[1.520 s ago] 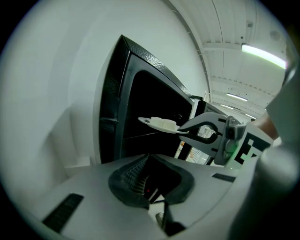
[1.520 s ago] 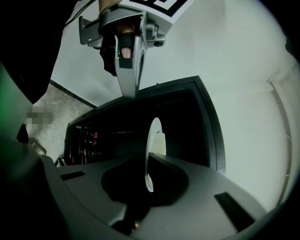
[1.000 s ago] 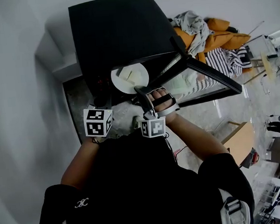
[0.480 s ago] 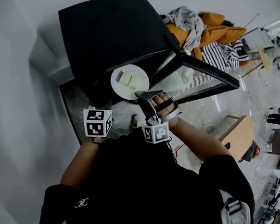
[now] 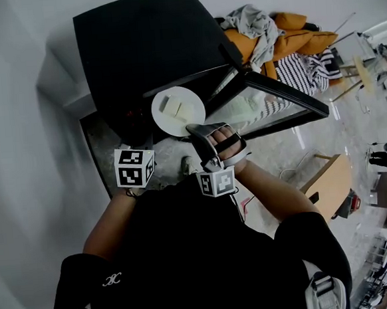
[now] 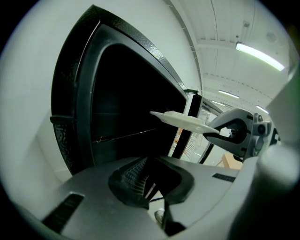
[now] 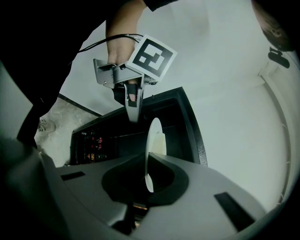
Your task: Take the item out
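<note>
A white plate (image 5: 178,112) carrying pale food pieces (image 5: 174,107) hangs level at the mouth of a black oven-like cabinet (image 5: 144,41). The cabinet's glass door (image 5: 279,100) stands swung open to the right. My right gripper (image 5: 195,129) is shut on the plate's near rim. The rim shows edge-on between its jaws as the plate (image 7: 152,140) in the right gripper view. My left gripper (image 7: 133,115) hovers beside the plate at the left, fingers together and holding nothing. In the left gripper view the plate (image 6: 183,122) floats before the dark cavity (image 6: 126,108), with the right gripper (image 6: 236,133) clamped on it.
A white wall (image 5: 25,130) runs close along the left of the cabinet. A stone floor (image 5: 112,140) lies under it. Behind the door are an orange sofa with piled clothes (image 5: 274,34) and a wooden piece of furniture (image 5: 329,186) at the right.
The head view has shifted a little, so the cabinet sits higher and further left. The plate stays in my right gripper at the opening. The left gripper has barely moved.
</note>
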`<control>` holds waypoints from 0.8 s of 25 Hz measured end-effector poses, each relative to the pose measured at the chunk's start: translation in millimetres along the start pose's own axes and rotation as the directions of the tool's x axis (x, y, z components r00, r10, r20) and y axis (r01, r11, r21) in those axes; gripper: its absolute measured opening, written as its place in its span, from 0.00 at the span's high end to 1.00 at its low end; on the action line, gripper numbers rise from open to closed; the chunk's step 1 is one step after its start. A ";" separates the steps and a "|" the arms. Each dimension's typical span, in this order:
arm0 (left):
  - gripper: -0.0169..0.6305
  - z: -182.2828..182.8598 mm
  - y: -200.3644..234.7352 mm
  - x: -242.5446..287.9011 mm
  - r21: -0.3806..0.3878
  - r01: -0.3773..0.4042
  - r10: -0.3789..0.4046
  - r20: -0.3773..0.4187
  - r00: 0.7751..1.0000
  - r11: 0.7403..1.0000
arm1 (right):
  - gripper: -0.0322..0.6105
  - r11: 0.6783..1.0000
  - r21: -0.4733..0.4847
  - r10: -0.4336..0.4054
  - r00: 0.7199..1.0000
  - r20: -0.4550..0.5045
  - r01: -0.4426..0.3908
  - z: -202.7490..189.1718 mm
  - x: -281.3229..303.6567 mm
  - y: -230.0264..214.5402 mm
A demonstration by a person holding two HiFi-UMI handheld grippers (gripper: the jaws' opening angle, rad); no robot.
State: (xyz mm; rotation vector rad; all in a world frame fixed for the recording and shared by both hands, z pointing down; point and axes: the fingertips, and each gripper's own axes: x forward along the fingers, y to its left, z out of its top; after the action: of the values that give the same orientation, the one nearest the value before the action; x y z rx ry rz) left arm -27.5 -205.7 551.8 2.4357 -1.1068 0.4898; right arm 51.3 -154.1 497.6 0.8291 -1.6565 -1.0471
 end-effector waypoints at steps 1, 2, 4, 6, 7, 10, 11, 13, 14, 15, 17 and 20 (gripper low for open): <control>0.96 -0.2 -0.2 -0.2 0.000 0.000 0.000 0.000 1.000 1.000 | 0.92 1.000 -0.002 0.003 1.000 0.000 -0.003 0.1 0.2 0.6; 0.96 -0.6 -0.4 -0.4 -0.001 -0.001 0.001 0.000 1.000 1.000 | 0.92 1.000 -0.007 0.006 1.000 -0.001 -0.006 0.1 0.5 1.4; 0.96 -1.5 -0.8 -0.8 -0.002 -0.003 0.003 -0.001 1.000 1.000 | 0.92 1.000 -0.019 0.008 1.000 -0.001 -0.008 -0.3 0.7 3.0; 0.96 -1.7 -0.7 -1.1 -0.003 -0.006 0.006 0.000 1.000 1.000 | 0.92 1.000 -0.024 0.010 1.000 -0.003 -0.010 -1.3 1.0 4.2; 0.96 -1.8 -0.5 -1.3 -0.003 -0.007 0.007 0.000 1.000 1.000 | 0.92 1.000 -0.024 0.011 1.000 -0.005 -0.011 -1.8 1.3 4.4; 0.96 -1.5 -0.4 -4.4 -0.002 -0.008 0.008 0.002 1.000 1.000 | 0.92 1.000 -0.020 0.014 1.000 -0.012 -0.014 -2.2 1.1 4.1; 0.96 -1.1 -0.6 -5.7 -0.002 -0.008 0.008 0.003 1.000 1.000 | 0.92 1.000 -0.014 0.010 1.000 -0.010 -0.010 -3.1 1.5 6.3; 0.96 -0.4 -1.3 -7.5 0.001 -0.008 0.008 0.005 1.000 1.000 | 0.92 1.000 0.010 -0.013 1.000 0.002 0.013 -7.5 3.9 17.3; 0.96 -0.3 -1.7 -7.8 0.003 -0.007 0.007 0.005 1.000 1.000 | 0.92 1.000 0.014 -0.021 1.000 0.002 0.021 -9.1 4.8 19.4; 0.96 -0.4 -2.0 -8.1 0.006 -0.007 0.007 0.005 1.000 1.000 | 0.92 1.000 0.010 -0.022 1.000 -0.005 0.022 -9.5 5.2 17.5; 0.96 -0.4 -1.9 -8.9 0.010 -0.008 0.008 0.004 1.000 1.000 | 0.92 1.000 -0.004 -0.016 1.000 -0.021 0.016 -8.2 4.8 8.9; 0.96 0.1 -2.3 -11.1 0.011 -0.011 0.011 0.004 1.000 1.000 | 0.92 1.000 -0.018 -0.004 0.999 -0.039 0.004 -6.5 3.3 -0.7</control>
State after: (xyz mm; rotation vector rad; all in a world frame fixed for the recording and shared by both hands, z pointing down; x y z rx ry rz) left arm -32.6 -197.5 545.9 2.4425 -1.1228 0.4959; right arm 56.5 -158.9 499.2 0.8367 -1.6112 -1.0406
